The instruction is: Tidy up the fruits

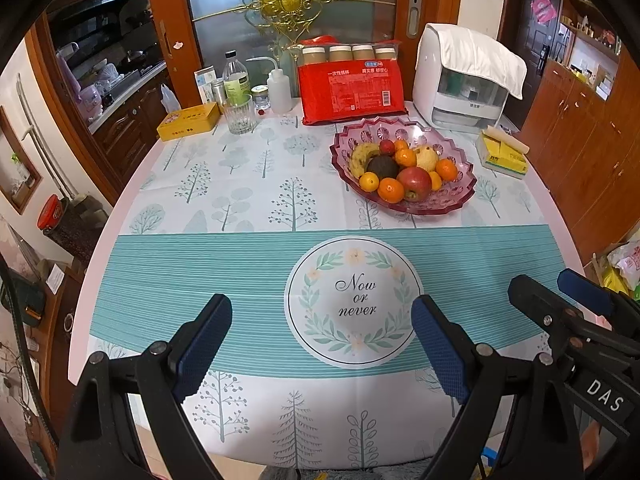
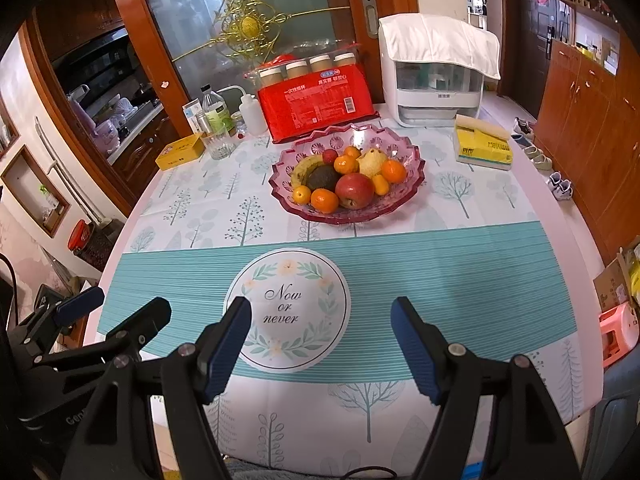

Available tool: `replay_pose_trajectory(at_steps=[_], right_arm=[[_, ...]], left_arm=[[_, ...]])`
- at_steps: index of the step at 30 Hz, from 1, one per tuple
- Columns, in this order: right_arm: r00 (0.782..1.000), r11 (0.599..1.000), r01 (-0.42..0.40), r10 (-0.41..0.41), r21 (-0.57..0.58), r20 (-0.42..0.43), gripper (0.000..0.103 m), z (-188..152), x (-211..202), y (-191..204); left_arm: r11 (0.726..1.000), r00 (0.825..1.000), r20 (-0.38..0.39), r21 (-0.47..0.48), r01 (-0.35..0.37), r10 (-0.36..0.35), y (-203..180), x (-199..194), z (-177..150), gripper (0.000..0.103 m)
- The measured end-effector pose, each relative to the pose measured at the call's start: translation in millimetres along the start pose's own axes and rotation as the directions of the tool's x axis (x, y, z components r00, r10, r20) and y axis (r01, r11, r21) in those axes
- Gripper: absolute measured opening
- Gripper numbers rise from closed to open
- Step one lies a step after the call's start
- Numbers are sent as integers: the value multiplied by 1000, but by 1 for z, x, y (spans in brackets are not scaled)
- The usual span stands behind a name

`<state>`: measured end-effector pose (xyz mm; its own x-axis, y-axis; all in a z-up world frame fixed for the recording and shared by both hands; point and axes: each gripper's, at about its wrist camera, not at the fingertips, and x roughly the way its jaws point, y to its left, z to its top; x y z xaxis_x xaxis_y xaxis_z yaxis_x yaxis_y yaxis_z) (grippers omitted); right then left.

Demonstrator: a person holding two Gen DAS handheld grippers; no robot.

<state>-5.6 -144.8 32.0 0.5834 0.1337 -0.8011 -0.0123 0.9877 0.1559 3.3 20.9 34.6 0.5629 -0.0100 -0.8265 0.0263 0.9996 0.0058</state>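
Both grippers hang over the near edge of the surface (image 1: 120, 240), side by side and tilted down toward it. The left gripper (image 1: 322, 344) has its jaws spread wide with nothing between them; below them lies the cloth's round "Now or never" emblem (image 1: 354, 300). The right gripper (image 2: 320, 344) also stands spread and empty.

The fruits sit piled in a pink glass bowl (image 2: 404, 184) well beyond both grippers, on the tree-patterned part of the cloth. In it are a red apple (image 2: 354, 190), several oranges (image 2: 324, 200), a dark avocado (image 2: 322, 178), a banana (image 1: 360, 158) and a pale pear (image 2: 372, 162).

Behind the bowl leans a red packet (image 2: 316, 110); a yellow box (image 2: 484, 148) lies to its right and a glass (image 1: 240, 116) to its left.
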Motion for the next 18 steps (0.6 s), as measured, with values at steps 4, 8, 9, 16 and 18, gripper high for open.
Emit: replay_pose_trajectory(at_steps=[4,8,9,16,18], right_arm=[[1000,1000,-1,1,6,-6,73,2,3,-1],[1000,1000,-3,3,10,-13,73,2,6,-2],[1000,1000,-3,4,12,-15,73,2,6,-3],[1000,1000,-8,9,20,-28,73,3,11,-5],[999,1000,-9,10,23,-32,73,3,13,-6]], left_arm=[[1000,1000,-9,1,2,-2,1,2,3,90],[1000,1000,-20,4,1,-1,1,4,6,90],[1000,1000,-23,5,0,0,1,5,6,90],[1000,999,-40,8,-3,3,0,11,11,90],[1000,999,-44,9,-3,3,-1,11,12,90]])
